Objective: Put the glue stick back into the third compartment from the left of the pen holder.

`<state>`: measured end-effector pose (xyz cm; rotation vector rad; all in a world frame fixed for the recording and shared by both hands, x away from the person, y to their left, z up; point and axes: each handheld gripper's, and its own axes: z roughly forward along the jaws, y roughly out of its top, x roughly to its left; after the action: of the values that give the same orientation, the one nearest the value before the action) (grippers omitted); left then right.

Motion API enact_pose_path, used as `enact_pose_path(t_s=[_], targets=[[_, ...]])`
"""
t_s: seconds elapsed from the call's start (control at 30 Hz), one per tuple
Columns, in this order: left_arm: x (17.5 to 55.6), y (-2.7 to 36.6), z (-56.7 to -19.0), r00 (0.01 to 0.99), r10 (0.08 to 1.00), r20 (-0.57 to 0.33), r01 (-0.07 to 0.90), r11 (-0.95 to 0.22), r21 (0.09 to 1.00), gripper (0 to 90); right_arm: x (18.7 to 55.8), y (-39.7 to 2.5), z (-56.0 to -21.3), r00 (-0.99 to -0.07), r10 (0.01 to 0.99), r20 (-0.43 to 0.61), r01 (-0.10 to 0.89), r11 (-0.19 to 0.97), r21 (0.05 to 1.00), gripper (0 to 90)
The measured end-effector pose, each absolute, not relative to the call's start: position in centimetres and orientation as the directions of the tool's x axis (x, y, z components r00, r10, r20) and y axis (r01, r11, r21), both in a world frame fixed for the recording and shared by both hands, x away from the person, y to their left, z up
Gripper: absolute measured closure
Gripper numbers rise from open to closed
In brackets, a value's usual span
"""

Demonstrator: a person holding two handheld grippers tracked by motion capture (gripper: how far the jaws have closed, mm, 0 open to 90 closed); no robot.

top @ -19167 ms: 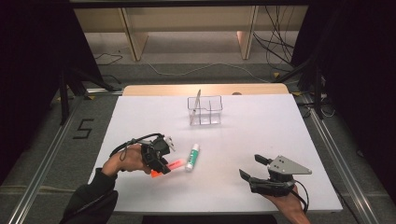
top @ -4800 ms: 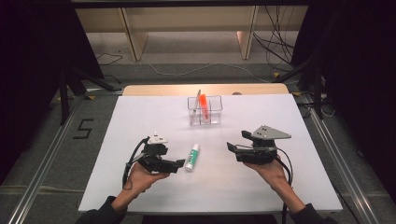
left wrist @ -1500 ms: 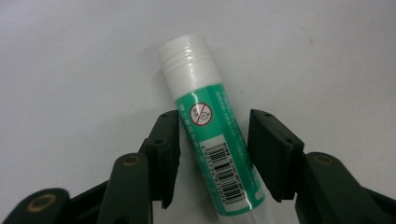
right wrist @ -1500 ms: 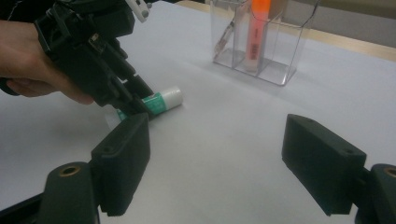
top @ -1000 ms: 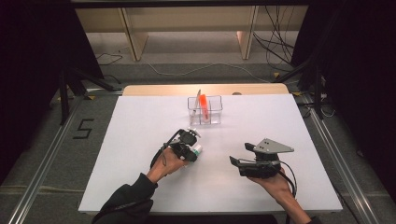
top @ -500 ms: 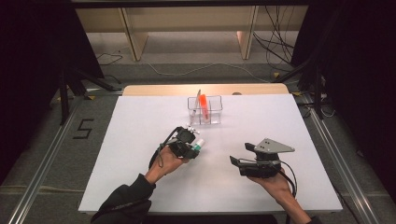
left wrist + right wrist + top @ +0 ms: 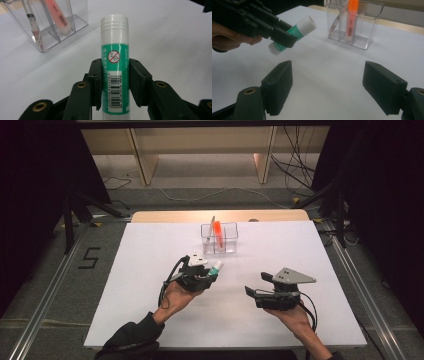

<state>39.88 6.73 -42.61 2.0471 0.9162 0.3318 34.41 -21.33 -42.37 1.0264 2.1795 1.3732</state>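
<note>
My left gripper (image 7: 207, 274) (image 7: 115, 80) is shut on a green-and-white glue stick (image 7: 115, 67) (image 7: 215, 268) (image 7: 294, 32), held above the table with its white cap pointing toward the clear organiser (image 7: 231, 245) (image 7: 80, 15) (image 7: 372, 25). An orange highlighter (image 7: 218, 233) (image 7: 350, 17) (image 7: 57, 15) stands in that organiser, and a thin pen (image 7: 211, 227) (image 7: 31, 20) leans in a neighbouring compartment. To the right, my right gripper (image 7: 250, 291) (image 7: 329, 87) is open with nothing between its jaws, low over the table.
The white table sheet (image 7: 150, 250) has bare room on all sides of the organiser. A wooden strip (image 7: 165, 215) runs along the far edge. Metal rails (image 7: 45, 310) flank the table, with cables (image 7: 300, 175) on the floor behind.
My left gripper has carried the glue stick up and forward toward the organiser. The right gripper has stayed in place, open.
</note>
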Motion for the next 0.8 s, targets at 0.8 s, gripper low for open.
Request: enact_pose_path(t_s=[0.8], targets=[[36.1,6.7,-42.8,0.725,0.681,-0.101,0.414,-0.313,0.855,65.5,34.9,-19.1,-41.6,-0.72,0.659,0.215,0.416,0.163,0.895,24.1]])
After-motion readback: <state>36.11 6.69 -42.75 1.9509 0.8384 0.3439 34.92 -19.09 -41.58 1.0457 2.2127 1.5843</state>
